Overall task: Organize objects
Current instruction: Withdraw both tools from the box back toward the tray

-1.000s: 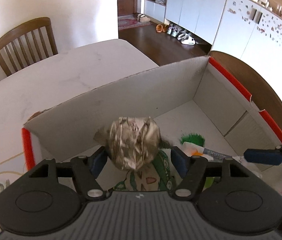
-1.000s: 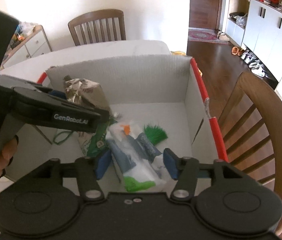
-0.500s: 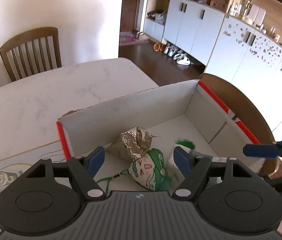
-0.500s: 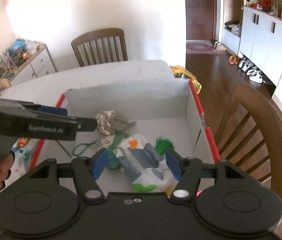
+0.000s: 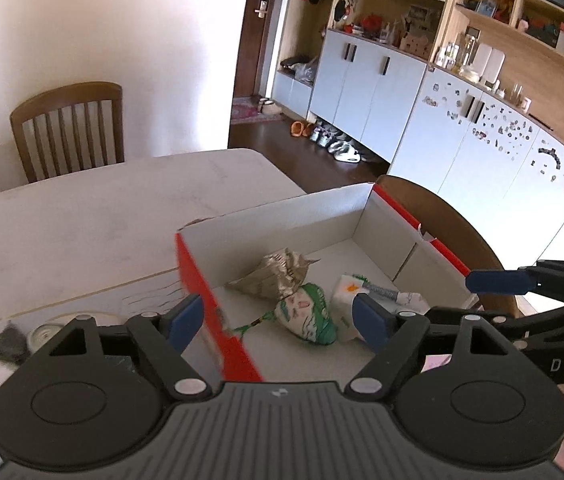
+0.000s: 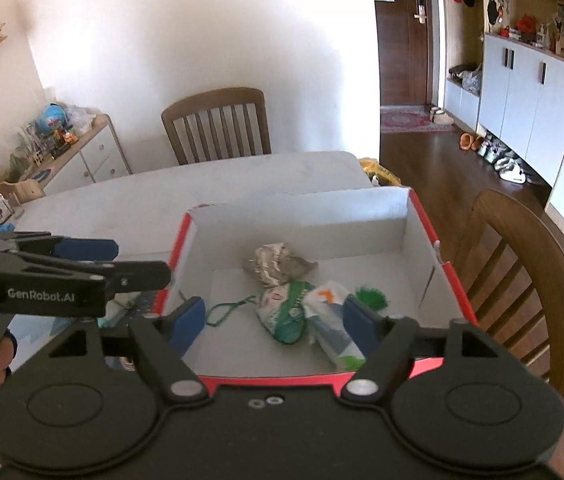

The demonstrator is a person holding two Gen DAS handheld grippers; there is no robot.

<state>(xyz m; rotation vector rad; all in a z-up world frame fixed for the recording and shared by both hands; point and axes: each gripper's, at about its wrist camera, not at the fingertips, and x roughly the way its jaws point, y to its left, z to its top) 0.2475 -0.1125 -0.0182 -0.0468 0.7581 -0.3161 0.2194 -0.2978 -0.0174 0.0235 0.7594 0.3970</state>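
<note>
Here I hold both grippers above the red-edged cardboard box (image 6: 417,240), which stands on the white tabletop (image 6: 162,204) near its right edge, beside a wooden chair (image 6: 529,280). My left gripper (image 5: 278,316) has its fingers spread wide and carries nothing; its left blue fingertip (image 5: 186,318) hangs outside the box's left wall, the other over the box floor. My right gripper (image 6: 274,322) is likewise spread and empty, poised over the box's near edge.

Inside the box, a crumpled foil-like packet (image 6: 276,266) lies toward the far wall. Just in front of it, touching, rests a green-and-white pouch (image 6: 285,314) with a green cord (image 6: 230,308) trailing left, and beside that a white wrapper (image 6: 331,326) with an orange mark and a green tuft (image 6: 371,298).

In the right wrist view, the left gripper's side reads "GenRobot.AI" (image 6: 40,295). In the left wrist view, the right gripper's body (image 5: 561,336) shows the letters "DAS"; the rest is out of frame.
</note>
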